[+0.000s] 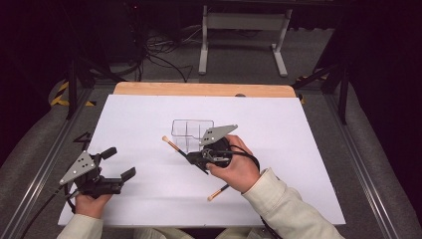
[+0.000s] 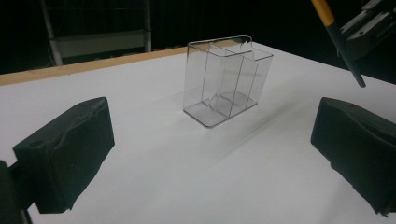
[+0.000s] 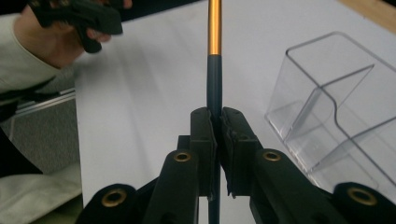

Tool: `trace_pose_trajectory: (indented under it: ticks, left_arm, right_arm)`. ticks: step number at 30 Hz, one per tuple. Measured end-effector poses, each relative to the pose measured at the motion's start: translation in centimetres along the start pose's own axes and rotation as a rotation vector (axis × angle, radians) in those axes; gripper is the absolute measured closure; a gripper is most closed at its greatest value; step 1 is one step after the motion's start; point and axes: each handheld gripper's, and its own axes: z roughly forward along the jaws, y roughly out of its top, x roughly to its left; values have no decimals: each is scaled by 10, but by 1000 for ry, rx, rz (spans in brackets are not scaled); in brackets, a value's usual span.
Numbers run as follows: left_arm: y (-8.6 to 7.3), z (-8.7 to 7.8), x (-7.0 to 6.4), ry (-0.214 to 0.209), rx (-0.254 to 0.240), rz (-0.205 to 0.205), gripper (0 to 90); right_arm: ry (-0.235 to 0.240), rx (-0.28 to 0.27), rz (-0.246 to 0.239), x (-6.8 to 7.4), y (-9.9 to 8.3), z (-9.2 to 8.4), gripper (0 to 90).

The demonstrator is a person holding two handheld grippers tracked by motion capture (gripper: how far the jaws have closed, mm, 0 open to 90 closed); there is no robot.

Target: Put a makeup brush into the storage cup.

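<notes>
White table [image 1: 298, 164] roomy; right gripper [image 1: 199, 160] clamps brush [image 1: 175, 147] beside organizer [image 1: 191, 130].

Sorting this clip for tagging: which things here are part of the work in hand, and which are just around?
In the job:
- makeup brush, clamped in the right gripper
- clear divided organizer, empty, upright
- left gripper, open, holding nothing

Just around:
- white table sheet
- wooden board edge
- metal stand and cables on the floor beyond
</notes>
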Motion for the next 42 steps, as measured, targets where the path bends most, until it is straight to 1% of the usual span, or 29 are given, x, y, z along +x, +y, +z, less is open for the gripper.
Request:
trace_pose_trajectory:
  ticks: [1,3,6,11,12,13,15,18,19,20,21,23,27,30,31,32,35,36,38,42]
  left_arm:
    - [0,0,0,1,1,0,2]
    - [0,0,0,0,1,0,2]
    - [0,0,0,0,2,1,2]
    - [0,0,0,1,2,1,2]
    - [0,0,0,0,2,1,2]
    - [0,0,0,0,2,1,2]
    - [0,0,0,0,2,1,2]
    - [0,0,0,1,2,1,2]
    - [0,0,0,1,3,1,2]
    - [0,0,0,0,3,2,2]
    - [0,0,0,1,3,2,2]
    - [0,0,0,1,3,1,2]
    - [0,0,0,0,3,1,2]
    - [0,0,0,0,2,1,2]
    - [0,0,0,0,3,1,2]
    - [0,0,0,0,3,1,2]
    - [0,0,0,1,2,2,2]
    - [0,0,0,0,2,1,2]
    - [0,0,0,1,3,1,2]
    - [0,0,0,-3,7,1,2]
  right_arm:
    - [1,-18,3,0,0,-1,840]
    - [4,-71,-6,-1,-1,-4,840]
    - [5,-136,-14,-2,-3,-8,840]
    - [-3,-247,-12,-4,-5,-14,840]
    - [-8,-265,-16,-5,-6,-15,839]
    - [-8,-265,-16,-5,-6,-15,839]
    - [-15,-306,-17,-5,-8,-18,840]
    - [-16,-343,-16,-6,-9,-20,839]
    - [-18,-369,-20,-6,-10,-21,840]
    - [-18,-369,-20,-6,-10,-21,840]
    - [-20,-392,-13,-7,-11,-22,839]
    - [-22,-398,-7,-7,-11,-23,840]
    - [-37,-460,8,-11,-15,-25,840]
    - [-48,-503,5,-13,-17,-26,839]
    - [-55,-525,0,-14,-17,-27,839]
    - [-55,-525,0,-14,-17,-27,839]
    - [-66,-559,-1,-16,-18,-28,840]
    - [-77,-574,-4,-17,-19,-28,840]
    - [-78,-581,-3,-17,-19,-28,840]
    - [-96,-605,-2,-21,-20,-28,839]
